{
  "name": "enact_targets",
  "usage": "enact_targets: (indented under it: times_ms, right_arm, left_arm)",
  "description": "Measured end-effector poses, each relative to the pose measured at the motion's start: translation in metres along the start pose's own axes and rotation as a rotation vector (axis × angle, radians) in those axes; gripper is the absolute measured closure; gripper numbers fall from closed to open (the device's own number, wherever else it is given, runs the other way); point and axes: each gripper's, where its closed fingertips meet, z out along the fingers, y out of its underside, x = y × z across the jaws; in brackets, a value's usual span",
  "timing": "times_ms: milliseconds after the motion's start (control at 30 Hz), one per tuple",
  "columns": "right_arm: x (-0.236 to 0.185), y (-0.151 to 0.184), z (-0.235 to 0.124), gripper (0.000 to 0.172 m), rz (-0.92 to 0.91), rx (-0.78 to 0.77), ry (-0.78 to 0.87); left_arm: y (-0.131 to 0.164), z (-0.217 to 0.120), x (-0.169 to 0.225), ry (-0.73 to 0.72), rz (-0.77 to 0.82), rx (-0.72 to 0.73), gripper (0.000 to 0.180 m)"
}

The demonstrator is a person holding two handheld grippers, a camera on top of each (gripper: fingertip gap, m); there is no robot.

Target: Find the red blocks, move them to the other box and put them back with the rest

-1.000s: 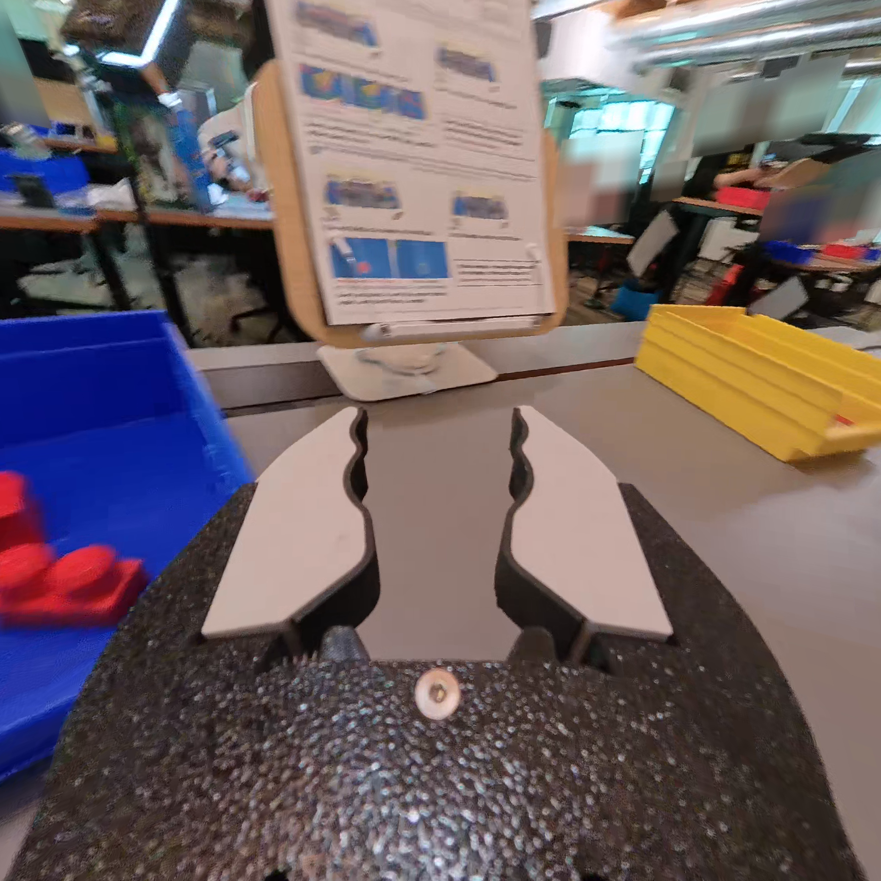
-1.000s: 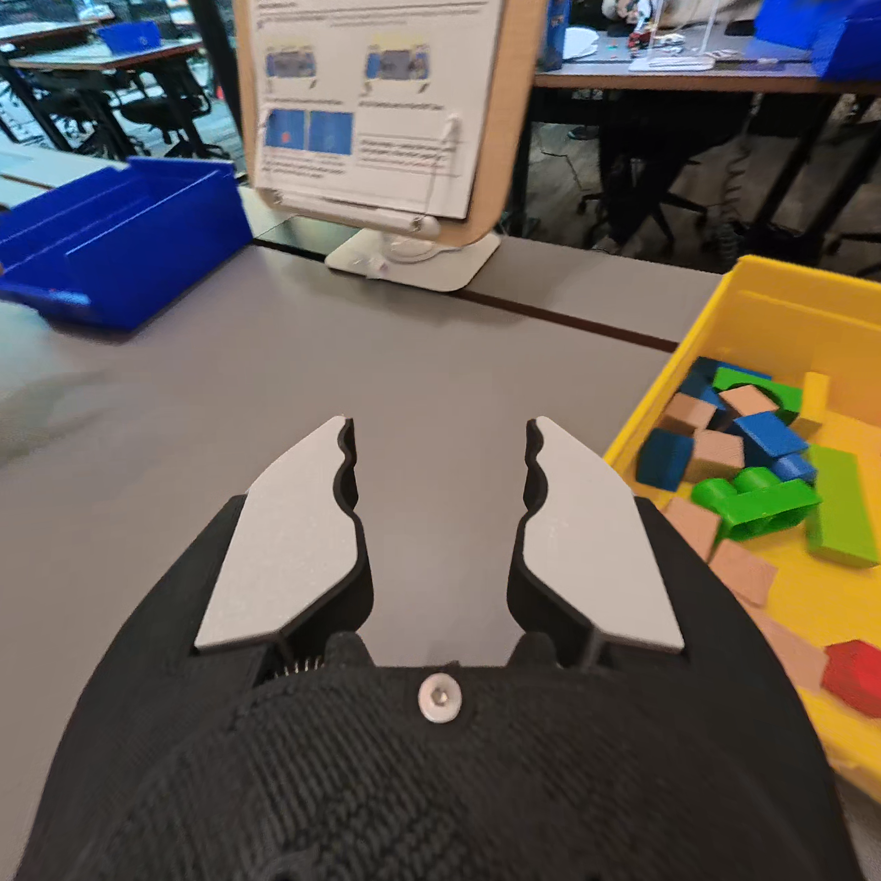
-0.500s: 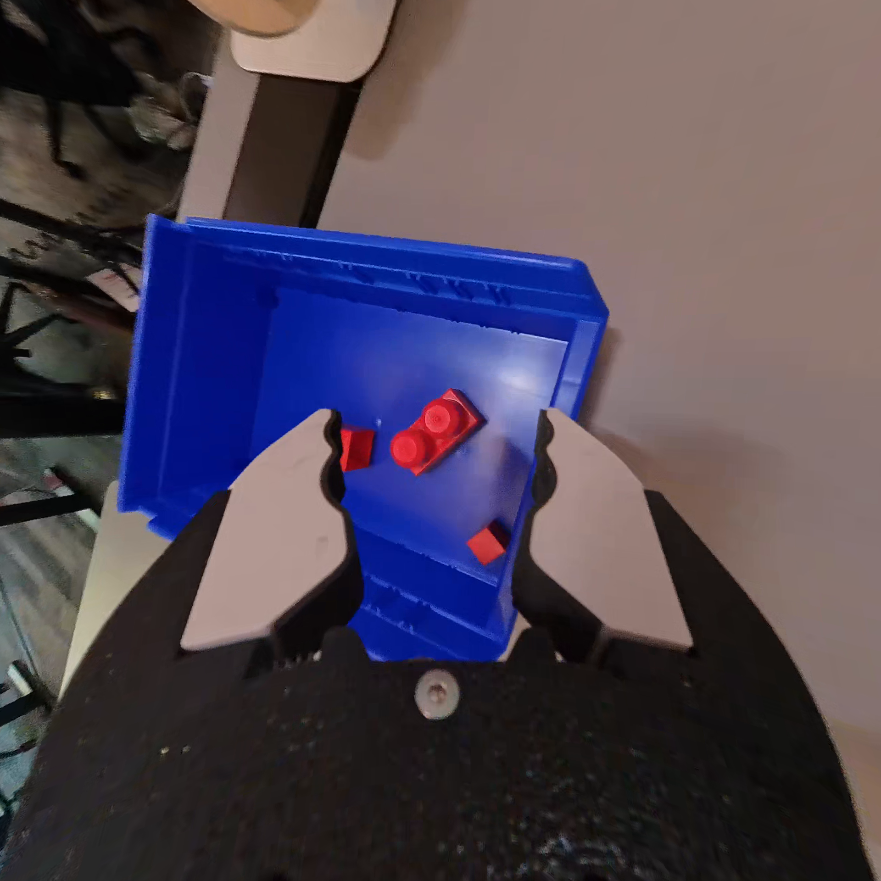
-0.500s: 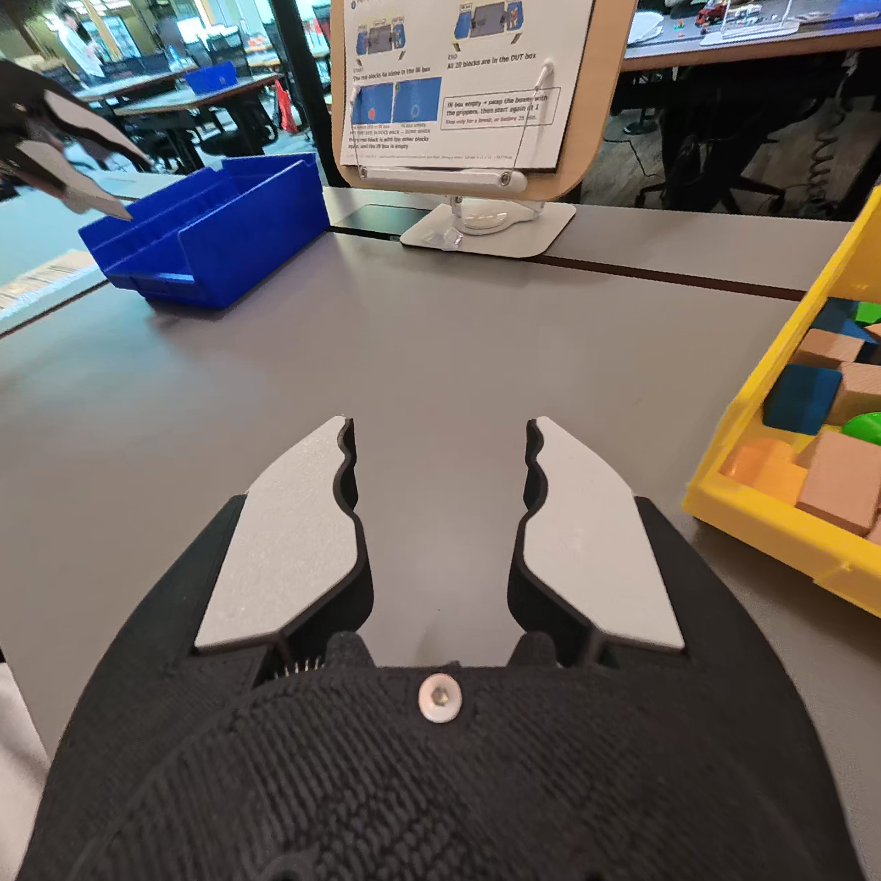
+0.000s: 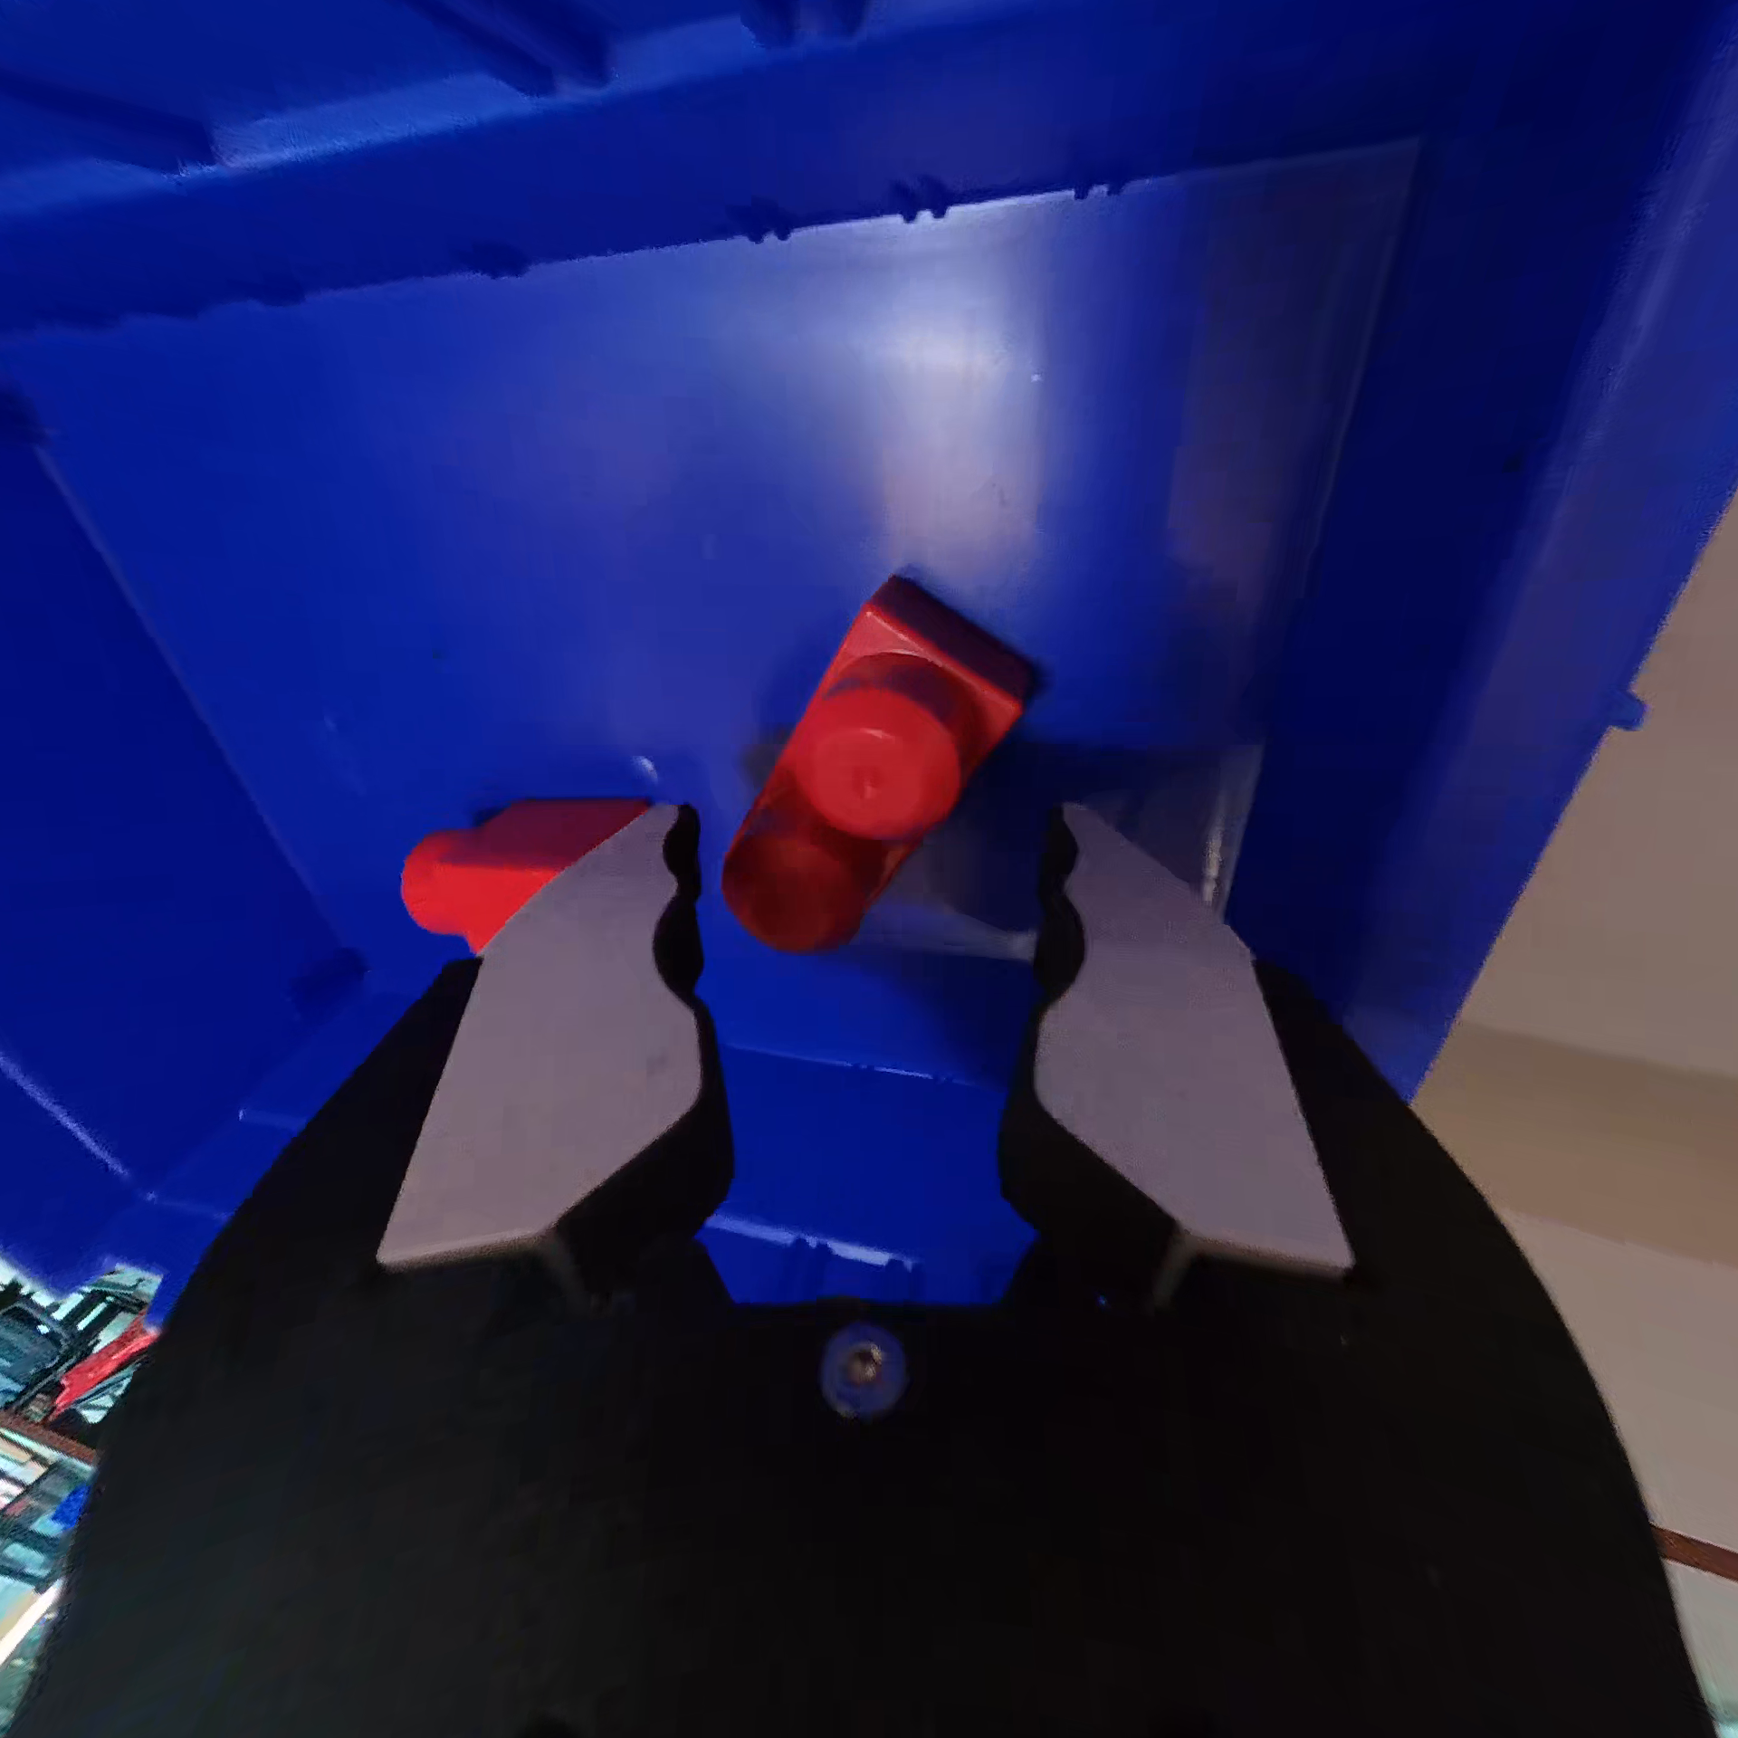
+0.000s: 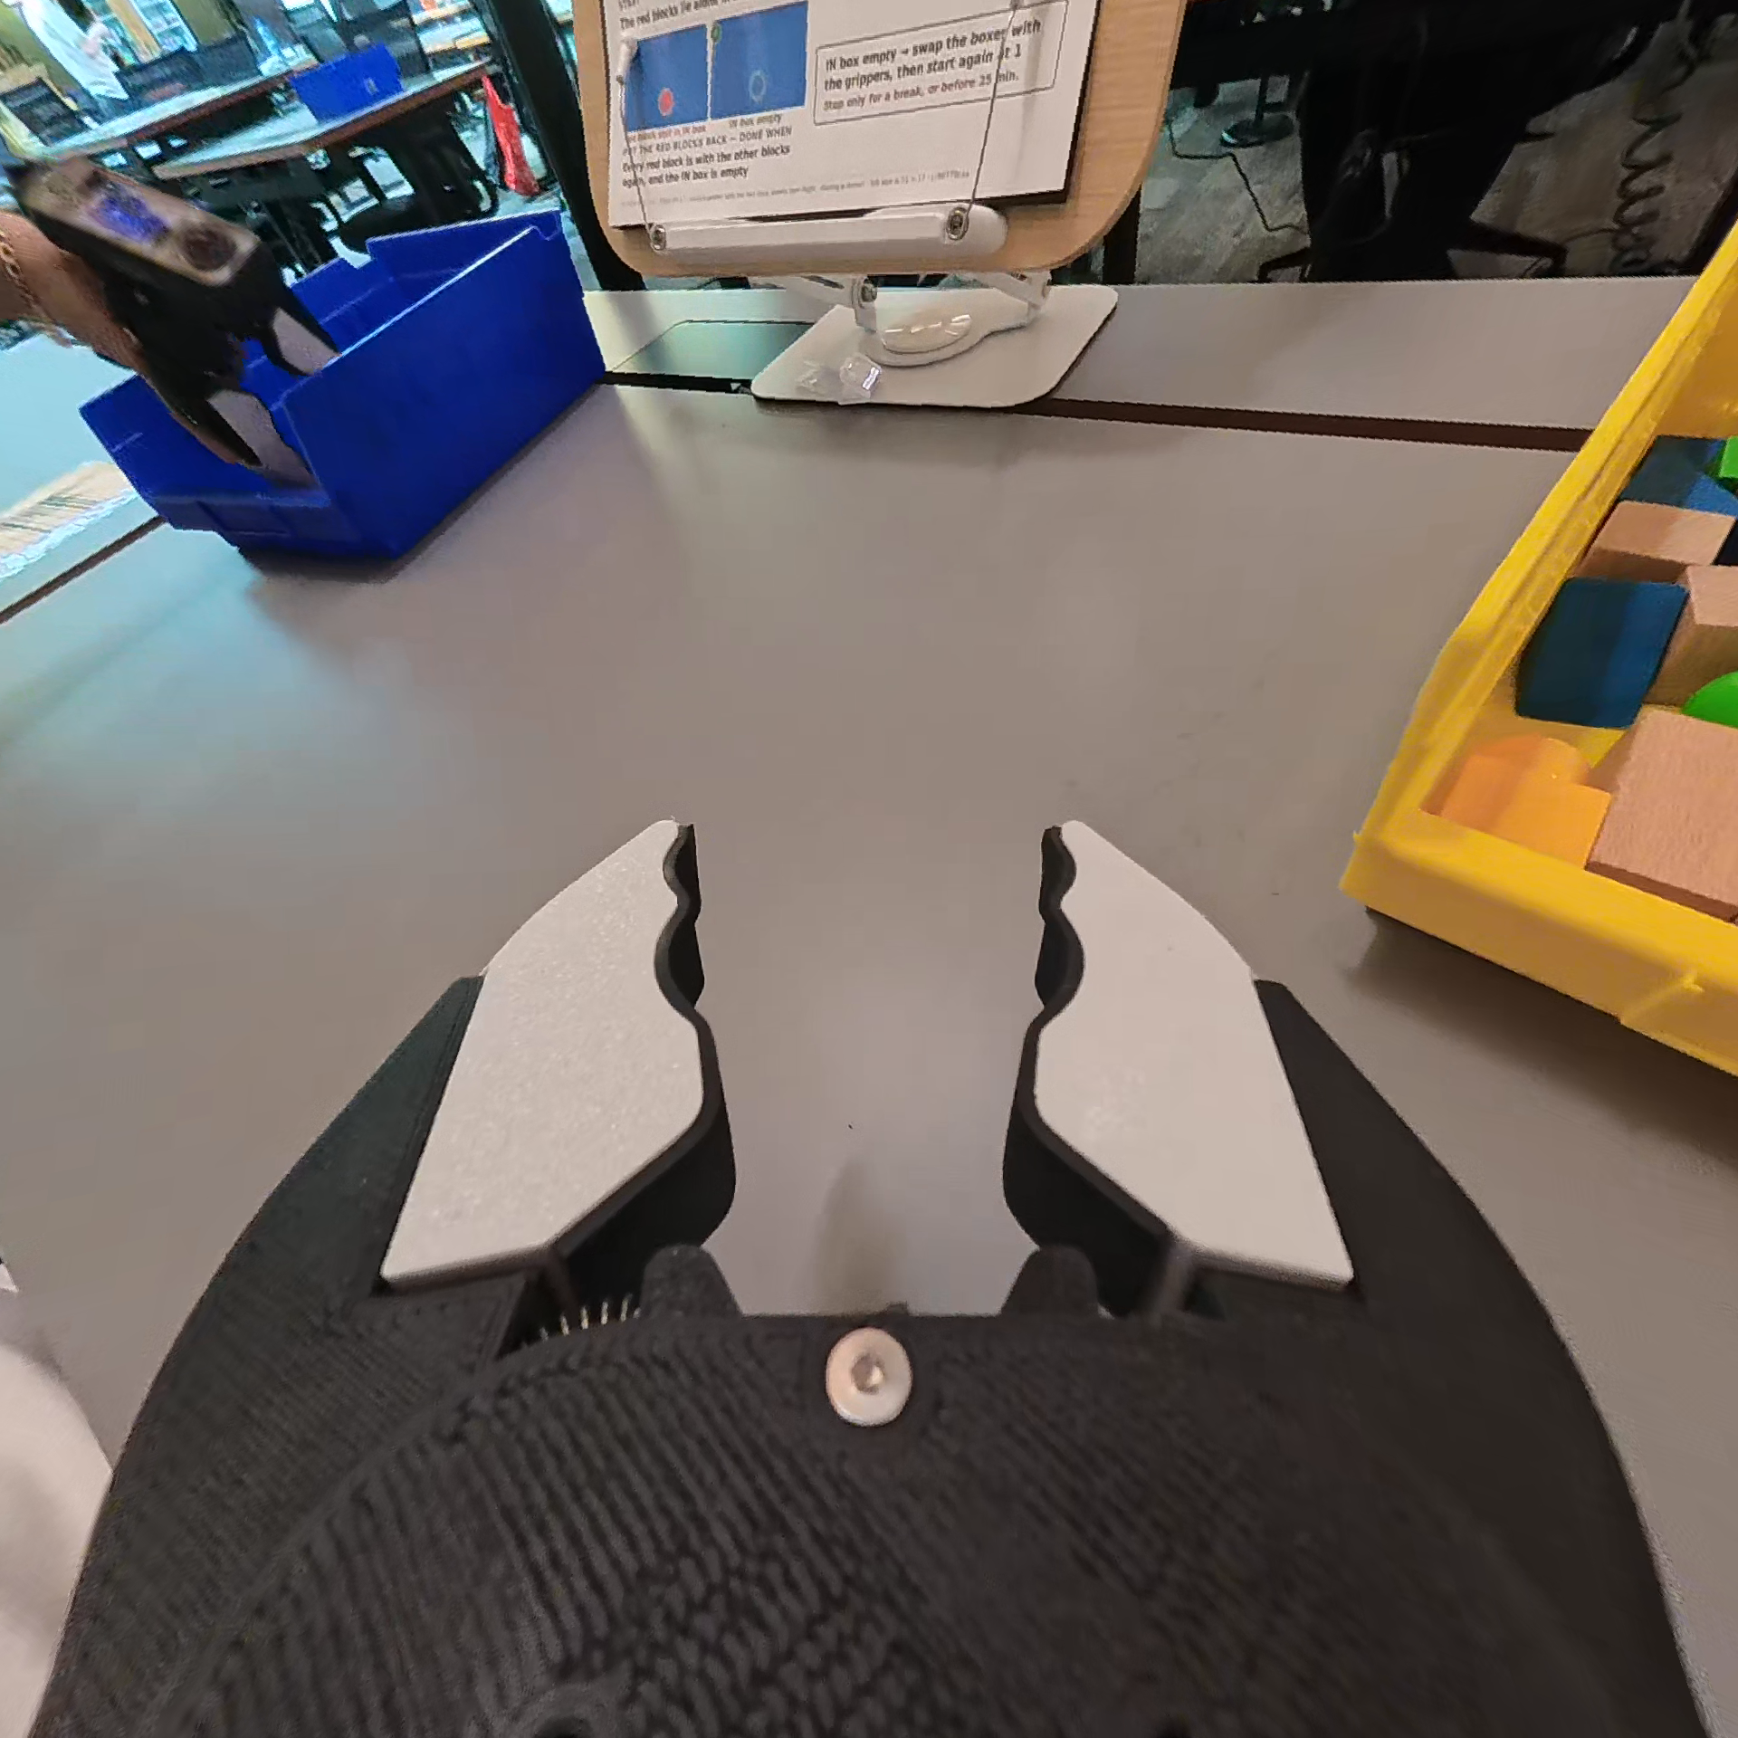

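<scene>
My left gripper [image 5: 870, 837] is open and low inside the blue box [image 5: 564, 470]. A red two-stud brick [image 5: 865, 771] lies on the box floor just ahead of the fingertips, between them, with a gap to each pad. A second red block [image 5: 489, 865] lies to the left, partly behind my left finger [image 5: 564, 1016]. In the right wrist view the left gripper [image 6: 254, 404] reaches into the blue box [image 6: 423, 414] at far left. My right gripper [image 6: 870, 837] is open and empty over the grey table [image 6: 752, 658].
A yellow box [image 6: 1505, 903] with blue, wooden, orange and green blocks stands at the right. A clipboard stand [image 6: 903, 226] with an instruction sheet stands at the back of the table. Other tables and chairs lie beyond.
My left gripper has tipped down and dropped from above the blue box into it, close to the red bricks, jaws still open. My right gripper has moved slightly forward, still open and empty.
</scene>
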Motion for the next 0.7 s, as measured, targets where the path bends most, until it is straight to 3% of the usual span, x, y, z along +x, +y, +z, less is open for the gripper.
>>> enact_targets:
  times_ms: [167,400,567,700]
  right_arm:
    - [-0.004,-0.001,0.007,0.101,-0.033,-0.021,-0.003]
    - [-0.016,-0.009,0.020,0.104,-0.072,-0.004,-0.028]
    - [-0.049,-0.017,0.037,0.106,-0.237,-0.011,-0.098]
    - [-0.094,-0.044,0.055,0.097,-0.448,0.042,-0.172]
  left_arm:
    - [-0.001,0.007,-0.003,0.015,0.011,-0.030,0.139]
    - [0.002,-0.001,0.004,0.035,-0.103,-0.075,0.144]
    - [-0.012,-0.070,0.006,-0.011,-0.201,-0.031,0.145]
    - [-0.063,-0.139,0.035,0.011,-0.176,0.035,0.145]
